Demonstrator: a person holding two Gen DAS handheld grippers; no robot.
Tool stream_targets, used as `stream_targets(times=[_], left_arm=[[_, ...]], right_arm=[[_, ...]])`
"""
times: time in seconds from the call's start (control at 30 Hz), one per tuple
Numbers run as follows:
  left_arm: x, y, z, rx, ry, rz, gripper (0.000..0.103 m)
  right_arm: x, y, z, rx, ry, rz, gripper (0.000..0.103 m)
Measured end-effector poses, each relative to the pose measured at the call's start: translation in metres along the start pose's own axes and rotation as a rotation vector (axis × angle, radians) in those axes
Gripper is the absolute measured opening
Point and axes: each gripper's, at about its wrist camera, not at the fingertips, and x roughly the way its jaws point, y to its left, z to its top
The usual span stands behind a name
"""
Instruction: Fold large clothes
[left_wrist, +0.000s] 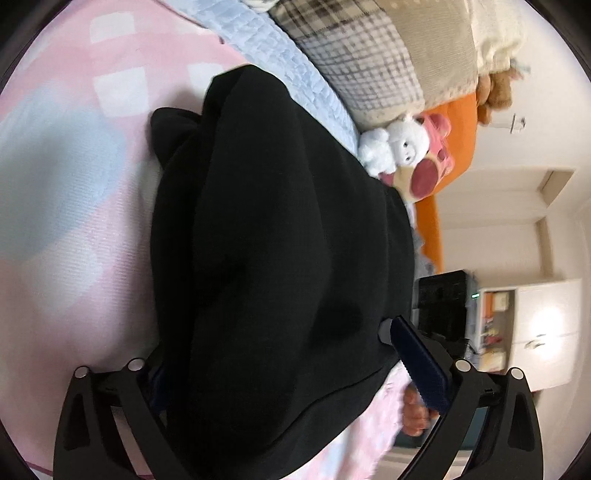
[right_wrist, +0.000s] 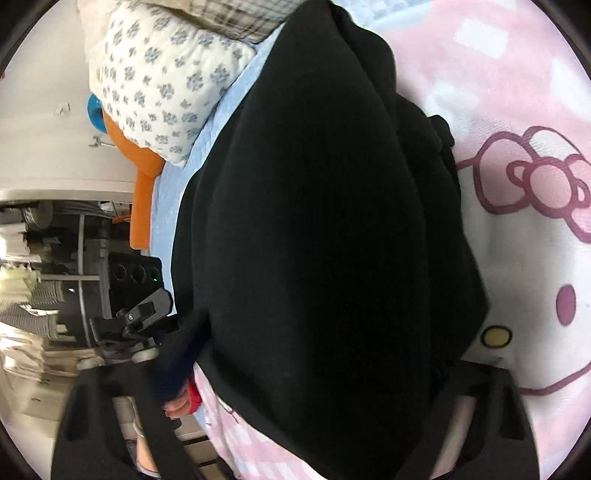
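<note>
Left gripper (left_wrist: 280, 373): jaws stood wide, a thick fold of the black garment (left_wrist: 273, 236) bulging up between them. One ribbed navy pad (left_wrist: 417, 365) was exposed at the cloth's edge; the other finger sat buried under the fabric. Whether the pads pressed the cloth or merely straddled it, I could not tell. A person's fingers (left_wrist: 415, 413) showed just beyond the exposed pad.

Right gripper (right_wrist: 295, 424): both fingers blurred at the bottom of its view, the same black garment (right_wrist: 314, 240) heaped between and over them. The grip there was equally unreadable. At the garment's lower left edge the other gripper (right_wrist: 136, 325) showed, with a hand (right_wrist: 177, 402) below it and a scrap of red at the wrist.

The garment lay bunched in a long dark mound on a pink cartoon-cat blanket (right_wrist: 517, 184) covering the bed, one side running along a pale blue quilted cover (left_wrist: 273, 48).

Farther out: a plaid pillow (left_wrist: 362, 62), a flower-print pillow (right_wrist: 162, 81), a white teddy bear (left_wrist: 395, 144) against a pink plush toy (left_wrist: 428, 170), a brown teddy bear (left_wrist: 495, 92), and an orange bed frame edge (left_wrist: 454, 122). A white cabinet (left_wrist: 543, 332) stood against the far wall.
</note>
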Motion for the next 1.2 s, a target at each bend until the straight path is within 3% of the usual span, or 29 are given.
stream_targets(times=[0.03,0.17,0.33,0.57,0.67,0.83,1.2], left_arm=[[0.002,-0.002,-0.001,0.013,0.005,0.039,0.057],[-0.001,0.001,-0.004,-0.028,0.005,-0.018,0.038],[-0.016,-0.018,-0.012,0.002,-0.021,-0.04,0.033],[-0.088,-0.068,-0.031,0.087,-0.097,-0.112,0.033],[-0.138,-0.077,-0.045,0.098,-0.154,-0.117,0.033],[-0.268,-0.062,-0.085,0.117,-0.283,-0.088,0.033],[-0.549,0.06,-0.204,-0.03,-0.614,0.057,0.034]], right_arm=[[-0.003,0.001,-0.003,-0.013,-0.014,0.004,0.06],[-0.01,0.015,-0.011,-0.078,-0.061,-0.016,0.048],[-0.023,0.04,-0.018,-0.152,-0.121,0.018,0.045],[-0.057,0.092,-0.038,-0.244,-0.191,0.121,0.044],[-0.059,0.137,-0.053,-0.301,-0.205,0.143,0.044],[-0.029,0.223,-0.084,-0.399,-0.159,0.202,0.044],[0.157,0.459,-0.171,-0.651,0.094,0.355,0.044]])
